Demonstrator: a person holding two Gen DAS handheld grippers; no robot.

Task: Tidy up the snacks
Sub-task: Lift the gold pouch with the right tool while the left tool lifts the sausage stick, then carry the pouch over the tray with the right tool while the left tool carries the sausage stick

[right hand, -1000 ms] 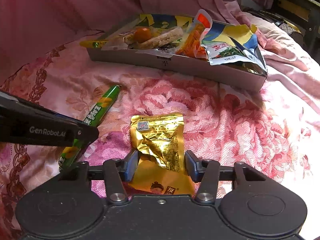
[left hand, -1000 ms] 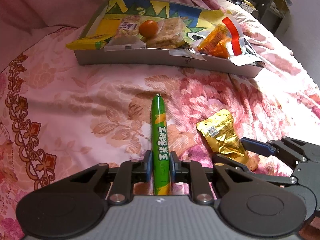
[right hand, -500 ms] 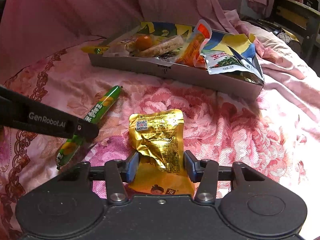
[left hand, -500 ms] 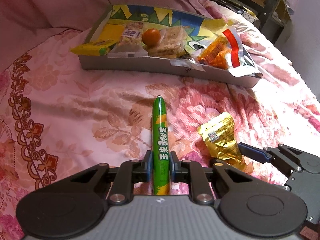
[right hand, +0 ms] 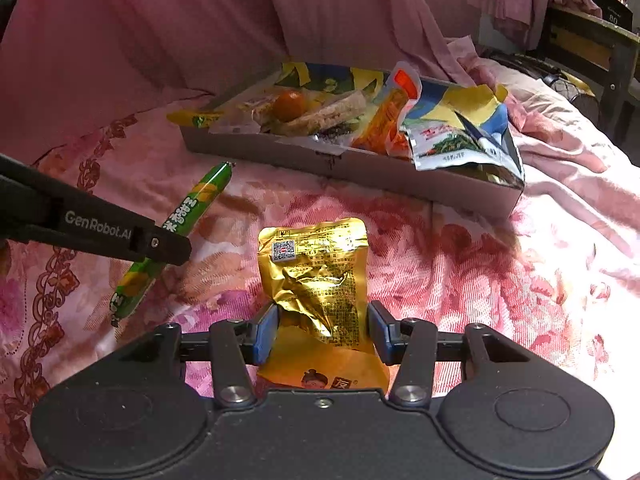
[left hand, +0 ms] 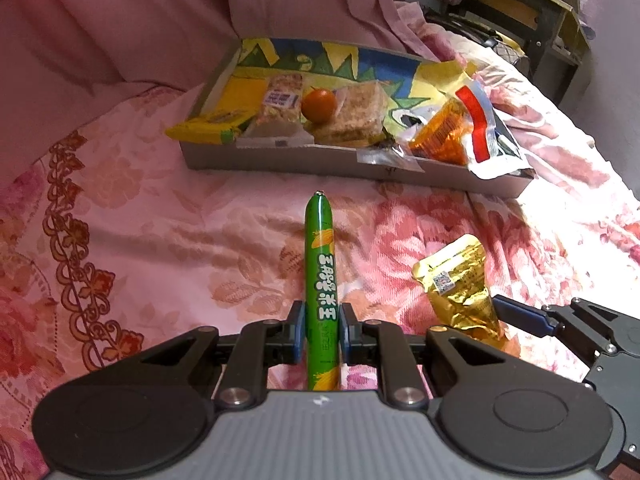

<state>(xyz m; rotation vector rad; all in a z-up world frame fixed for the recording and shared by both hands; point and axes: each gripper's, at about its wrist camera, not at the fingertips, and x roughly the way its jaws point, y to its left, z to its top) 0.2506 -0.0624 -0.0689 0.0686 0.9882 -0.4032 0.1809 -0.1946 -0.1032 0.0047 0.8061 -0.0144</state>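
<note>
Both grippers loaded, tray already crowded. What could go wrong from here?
1. The left gripper pinches the green sausage stick near its rear end; the long front may droop or swivel in transit.
2. The right gripper holds the gold foil pouch across crinkled, slick foil, so it might slip.
3. The tray is crowded, wrappers overhanging its near wall; a drop-in could land on the rim or knock the orange fruit.

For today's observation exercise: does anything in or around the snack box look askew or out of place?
Yes. A yellow wrapper pokes over the cardboard box's left corner, and a torn-open bag hangs over its right end. The gold foil packet is crumpled between the right tongs.
</note>
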